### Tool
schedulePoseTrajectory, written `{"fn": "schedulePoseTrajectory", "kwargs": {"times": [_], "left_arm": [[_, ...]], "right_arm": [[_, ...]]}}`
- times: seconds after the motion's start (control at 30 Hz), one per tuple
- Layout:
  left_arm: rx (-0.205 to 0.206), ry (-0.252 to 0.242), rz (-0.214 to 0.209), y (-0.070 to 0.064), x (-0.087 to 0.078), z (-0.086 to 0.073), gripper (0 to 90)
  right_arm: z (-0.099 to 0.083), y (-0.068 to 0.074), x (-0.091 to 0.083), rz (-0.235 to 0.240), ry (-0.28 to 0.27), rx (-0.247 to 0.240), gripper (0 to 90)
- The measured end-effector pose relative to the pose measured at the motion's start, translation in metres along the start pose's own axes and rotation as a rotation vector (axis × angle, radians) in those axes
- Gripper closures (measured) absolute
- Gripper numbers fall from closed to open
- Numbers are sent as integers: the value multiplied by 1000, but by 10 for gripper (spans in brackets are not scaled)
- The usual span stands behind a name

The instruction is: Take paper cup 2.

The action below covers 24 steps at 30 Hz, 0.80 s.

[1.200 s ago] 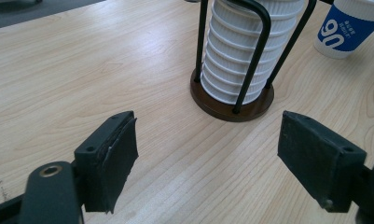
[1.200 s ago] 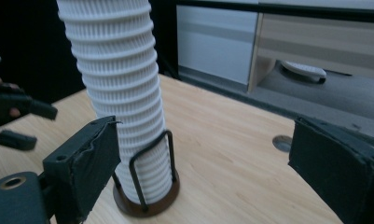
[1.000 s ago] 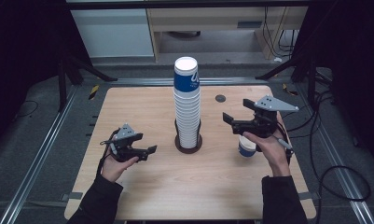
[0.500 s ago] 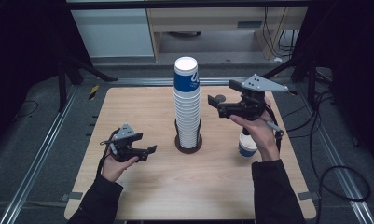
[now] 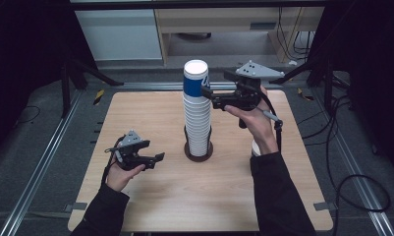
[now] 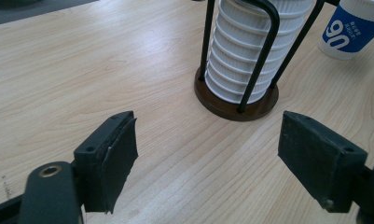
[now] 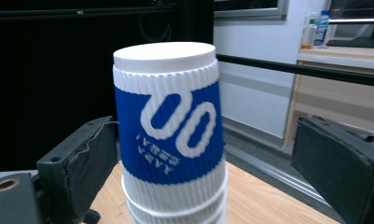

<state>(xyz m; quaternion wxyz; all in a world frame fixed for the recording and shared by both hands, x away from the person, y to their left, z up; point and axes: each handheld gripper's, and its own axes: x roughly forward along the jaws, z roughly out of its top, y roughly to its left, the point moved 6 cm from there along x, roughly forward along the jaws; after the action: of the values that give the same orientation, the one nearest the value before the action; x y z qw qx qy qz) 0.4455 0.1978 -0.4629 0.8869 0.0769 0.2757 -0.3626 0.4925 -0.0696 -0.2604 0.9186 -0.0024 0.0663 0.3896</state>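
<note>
At frame centre, right gripper [image 5: 208, 95] has risen from surface to top cup [image 7: 171, 121], jaws open astride it; likely grasp next. Left gripper [image 5: 155, 158] open, idle.

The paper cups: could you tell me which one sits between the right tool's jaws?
The top cup of the stack, upside down, blue band showing; the cups beneath show white ribbing.

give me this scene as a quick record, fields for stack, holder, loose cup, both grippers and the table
stack: tall stack of upside-down white ribbed paper cups, blue-banded top cup
holder: round brown base with black wire uprights around the stack
loose cup: blue-and-white paper cup, upside down on the table, apart from the stack
left gripper: open, low over the table, holding nothing
right gripper: open, raised at the top cup, fingers either side, not closed on it
table: light wooden tabletop
</note>
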Motion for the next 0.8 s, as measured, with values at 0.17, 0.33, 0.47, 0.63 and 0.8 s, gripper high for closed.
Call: {"fn": "schedulePoseTrajectory", "kwargs": {"times": [0.17,0.33,0.47,0.63,0.8], "left_arm": [[-1,2,-2,0,0,0,189],[1,8,-1,0,2,-1,188],[0,3,-3,0,1,-1,188],[-4,-1,-3,0,1,0,188],[-4,-1,-4,0,1,0,188]], "right_arm": [[-1,6,13,24,11,-3,67],[-1,13,26,39,15,-15,67],[-5,15,38,38,25,-15,69],[-11,16,49,40,33,-5,86],[-16,19,58,42,48,-14,123]]}}
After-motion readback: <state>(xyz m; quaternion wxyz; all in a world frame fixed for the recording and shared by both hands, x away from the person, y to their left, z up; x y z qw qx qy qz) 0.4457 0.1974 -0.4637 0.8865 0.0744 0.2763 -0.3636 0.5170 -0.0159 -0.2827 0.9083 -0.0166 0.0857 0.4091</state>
